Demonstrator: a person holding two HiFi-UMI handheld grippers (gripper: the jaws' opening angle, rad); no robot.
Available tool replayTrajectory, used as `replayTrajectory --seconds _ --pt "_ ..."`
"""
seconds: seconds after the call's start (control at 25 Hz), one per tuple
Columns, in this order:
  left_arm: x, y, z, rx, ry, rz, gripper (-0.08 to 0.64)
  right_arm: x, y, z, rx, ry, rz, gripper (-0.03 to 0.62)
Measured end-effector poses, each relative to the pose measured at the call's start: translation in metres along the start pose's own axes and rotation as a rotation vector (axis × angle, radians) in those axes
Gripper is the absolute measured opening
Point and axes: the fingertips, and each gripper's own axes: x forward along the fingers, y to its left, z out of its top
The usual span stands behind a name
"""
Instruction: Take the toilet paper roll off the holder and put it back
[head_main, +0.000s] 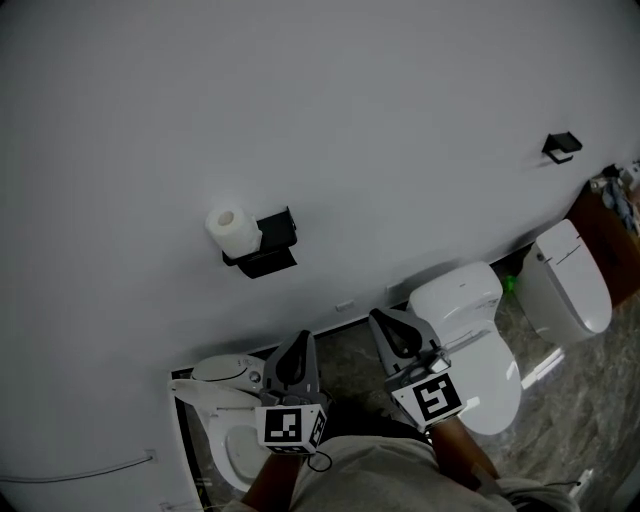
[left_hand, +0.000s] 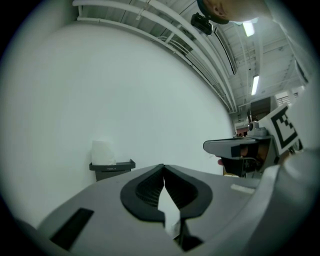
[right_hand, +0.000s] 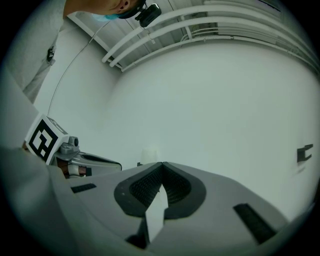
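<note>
Both tools, the left tool (left_hand: 163, 170) and the right tool (right_hand: 161, 166), are showing jaws pressed together on nothing, and we are holding them well below the toilet paper roll (head_main: 233, 231). We are judging that reaching in like this would only knock the roll off its black holder (head_main: 270, 250) toward the toilet (head_main: 215, 378) beneath. It is sitting at the holder's left end on the wall (head_main: 400, 130), looking white, plump and soft, core facing outward.

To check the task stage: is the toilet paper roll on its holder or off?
On: the white roll sits on the black holder on the wall.
</note>
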Motion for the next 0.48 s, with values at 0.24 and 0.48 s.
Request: replayTrajectory --seconds 0.24,0.48 --pt "0.008 -0.01 -0.008 -0.003 0.006 -0.059 0.012 -0.017 -0.008 -0.007 -0.019 0.013 -0.058 0.003" --pt "0.014 -0.023 -0.017 -0.028 0.011 -0.079 0.011 -0.031 -0.015 -0.018 -0.023 0.058 -0.08 0.003"
